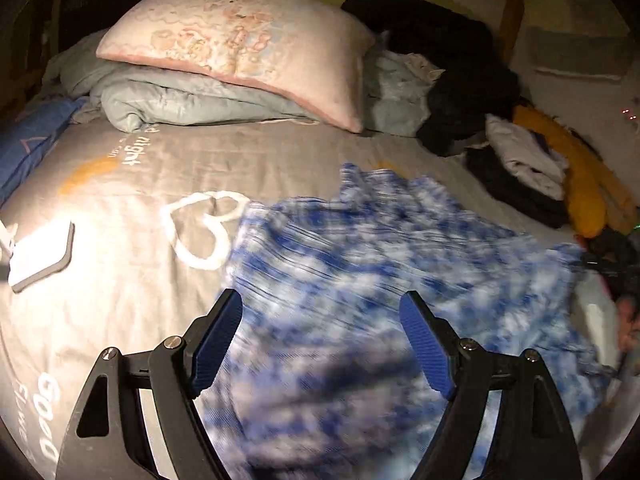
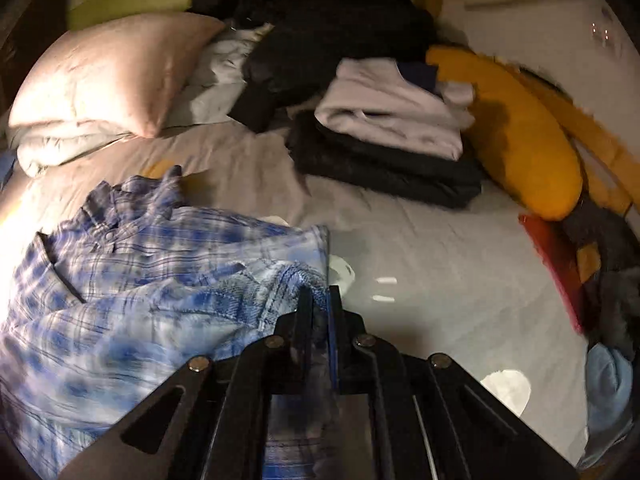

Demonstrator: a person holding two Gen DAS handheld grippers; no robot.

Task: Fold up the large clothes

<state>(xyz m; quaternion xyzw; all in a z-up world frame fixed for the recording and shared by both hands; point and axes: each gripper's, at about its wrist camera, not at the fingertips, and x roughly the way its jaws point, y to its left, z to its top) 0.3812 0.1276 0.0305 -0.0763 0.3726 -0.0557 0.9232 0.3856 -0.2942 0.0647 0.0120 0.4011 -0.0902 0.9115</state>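
Observation:
A blue and white plaid shirt (image 1: 380, 264) lies rumpled on the grey bed sheet (image 1: 132, 184), blurred by motion in the left wrist view. My left gripper (image 1: 320, 312) hovers above its near part, jaws wide apart with nothing pressed between the blue pads (image 1: 216, 344). In the right wrist view the same plaid shirt (image 2: 132, 280) spreads to the left, collar toward the pillow. My right gripper (image 2: 320, 300) is shut on the shirt's right edge, the cloth pinched between its fingers and bunched up at the tips.
A pink pillow (image 1: 240, 44) rests on a folded pale quilt (image 1: 168, 100) at the head of the bed. Folded white and black clothes (image 2: 392, 136), a dark heap (image 2: 320, 20) and a yellow cushion (image 2: 520, 132) line the right side. A white phone-like slab (image 1: 40, 252) lies left.

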